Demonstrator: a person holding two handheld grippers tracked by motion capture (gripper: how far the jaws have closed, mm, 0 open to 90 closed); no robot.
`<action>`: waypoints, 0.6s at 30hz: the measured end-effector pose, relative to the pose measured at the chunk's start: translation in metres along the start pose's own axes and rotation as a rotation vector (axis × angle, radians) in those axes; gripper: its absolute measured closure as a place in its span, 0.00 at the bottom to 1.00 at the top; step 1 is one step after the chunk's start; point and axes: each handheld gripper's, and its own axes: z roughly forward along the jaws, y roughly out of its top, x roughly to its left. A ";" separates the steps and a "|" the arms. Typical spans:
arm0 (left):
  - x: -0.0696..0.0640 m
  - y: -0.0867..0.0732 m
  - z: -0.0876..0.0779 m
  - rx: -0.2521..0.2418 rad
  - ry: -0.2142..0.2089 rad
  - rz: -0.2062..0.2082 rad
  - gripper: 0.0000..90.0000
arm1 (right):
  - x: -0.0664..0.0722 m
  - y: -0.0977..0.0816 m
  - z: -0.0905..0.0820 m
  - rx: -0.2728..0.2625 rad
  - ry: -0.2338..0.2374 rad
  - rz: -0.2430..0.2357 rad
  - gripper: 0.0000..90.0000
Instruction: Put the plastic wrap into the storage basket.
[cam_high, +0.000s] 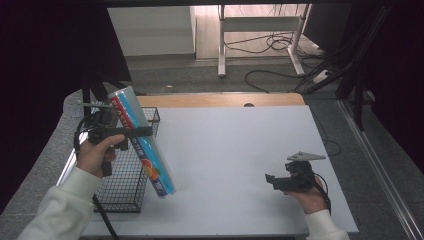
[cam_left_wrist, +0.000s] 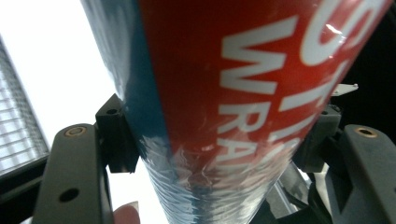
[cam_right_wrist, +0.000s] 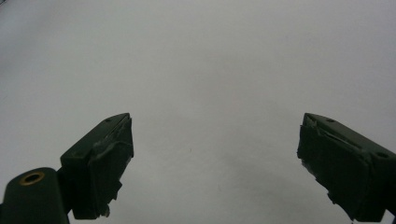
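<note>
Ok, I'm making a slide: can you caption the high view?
Left gripper holds a tilted plastic wrap roll beside a wire basket; right gripper rests open.

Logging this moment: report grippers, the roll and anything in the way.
Left gripper shut on plastic wrap roll, roll tilted, lower end beside wire basket. Right gripper open, nothing between its fingers, over white table. No obstruction seen.

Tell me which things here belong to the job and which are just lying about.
In the job:
- plastic wrap roll, clamped in the left gripper
- wire basket beside it

Lying about:
- cables on the floor
- right gripper, idle, jaws open
</note>
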 end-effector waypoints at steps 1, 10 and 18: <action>0.000 0.000 0.000 0.000 0.000 0.000 0.36 | 0.000 0.000 0.000 -0.003 -0.001 -0.001 0.12; 0.002 0.011 -0.037 -0.038 0.062 0.005 0.36 | 0.000 0.000 0.000 -0.002 0.001 -0.002 0.12; 0.007 0.016 -0.065 -0.053 0.114 0.008 0.36 | 0.000 0.000 0.002 0.008 -0.002 -0.003 0.12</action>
